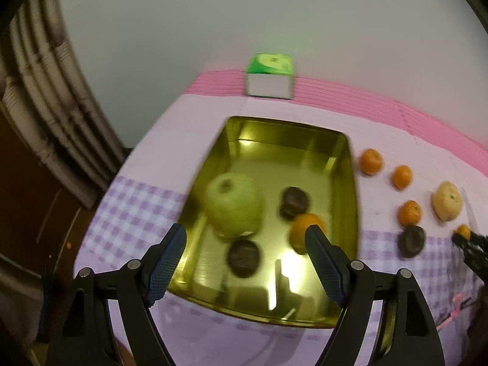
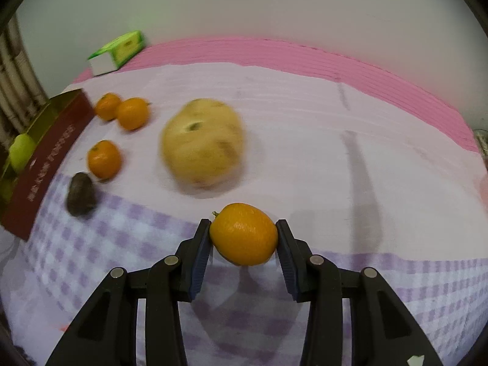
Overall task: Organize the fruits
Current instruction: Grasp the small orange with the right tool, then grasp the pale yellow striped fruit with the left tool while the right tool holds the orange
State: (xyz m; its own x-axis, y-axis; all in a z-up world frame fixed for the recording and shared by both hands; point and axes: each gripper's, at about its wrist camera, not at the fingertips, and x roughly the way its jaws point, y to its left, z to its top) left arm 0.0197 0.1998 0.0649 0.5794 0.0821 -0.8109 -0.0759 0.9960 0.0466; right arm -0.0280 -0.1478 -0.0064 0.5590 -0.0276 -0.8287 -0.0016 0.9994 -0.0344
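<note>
A gold tin tray [image 1: 350, 183] holds a green apple [image 1: 235, 204], two dark round fruits [image 1: 294, 201] [image 1: 244, 257] and an orange [image 1: 302, 228]. My left gripper [image 1: 245, 247] is open and empty, just above the tray's near part. My right gripper [image 2: 244, 238] is shut on a small orange [image 2: 244, 233] and holds it over the cloth; it also shows at the right edge of the left wrist view [image 1: 463, 233]. On the cloth lie a yellow pear [image 2: 202, 143], three oranges [image 2: 104, 158] [image 2: 132, 117] [image 2: 106, 105] and a dark fruit [image 2: 80, 193].
The tray's red outer wall [image 2: 45, 164] stands at the left of the right wrist view. A green and white box [image 1: 270, 76] stands at the table's far edge by the wall. A pink and checked cloth [image 2: 335, 122] covers the table. The table edge drops off at left.
</note>
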